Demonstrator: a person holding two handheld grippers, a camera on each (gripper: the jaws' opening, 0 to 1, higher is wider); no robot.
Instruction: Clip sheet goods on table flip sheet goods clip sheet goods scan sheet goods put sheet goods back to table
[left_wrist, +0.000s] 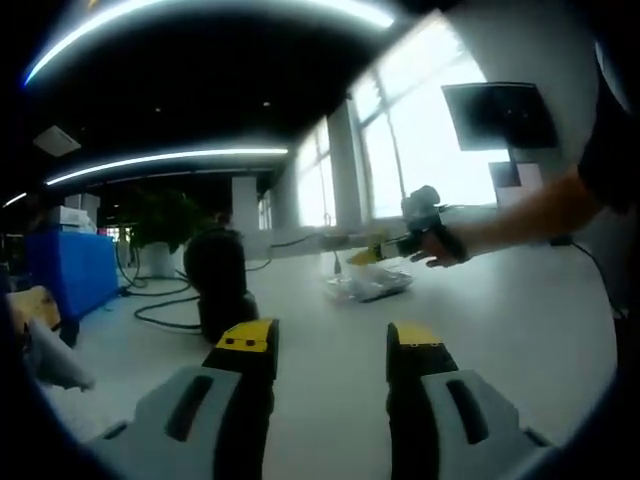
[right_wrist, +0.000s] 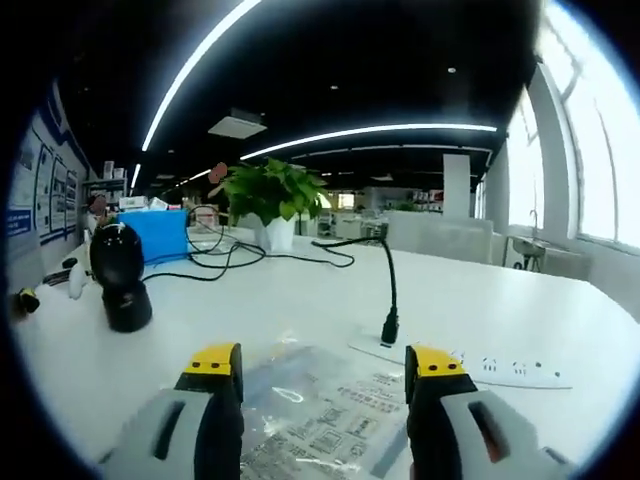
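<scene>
The sheet goods (right_wrist: 322, 408), a clear flat bag with printed text, lie on the white table (right_wrist: 300, 300) just below and between my right gripper's (right_wrist: 322, 362) yellow-tipped jaws, which stand wide apart and hold nothing. In the left gripper view the same bag (left_wrist: 368, 286) lies far out on the table, with the right gripper (left_wrist: 362, 257) hovering over it in a person's hand (left_wrist: 440, 243). My left gripper (left_wrist: 330, 342) is open over bare table, well short of the bag. A black scanner (left_wrist: 220, 282) (right_wrist: 120, 275) stands on the table.
A black cable ends in a plug (right_wrist: 390, 326) beside a white power strip (right_wrist: 480, 366) just beyond the bag. A potted plant (right_wrist: 275, 195) and a blue box (right_wrist: 155, 235) sit farther back. Loose cables (left_wrist: 160, 305) trail near the scanner. A monitor (left_wrist: 500, 115) hangs by the windows.
</scene>
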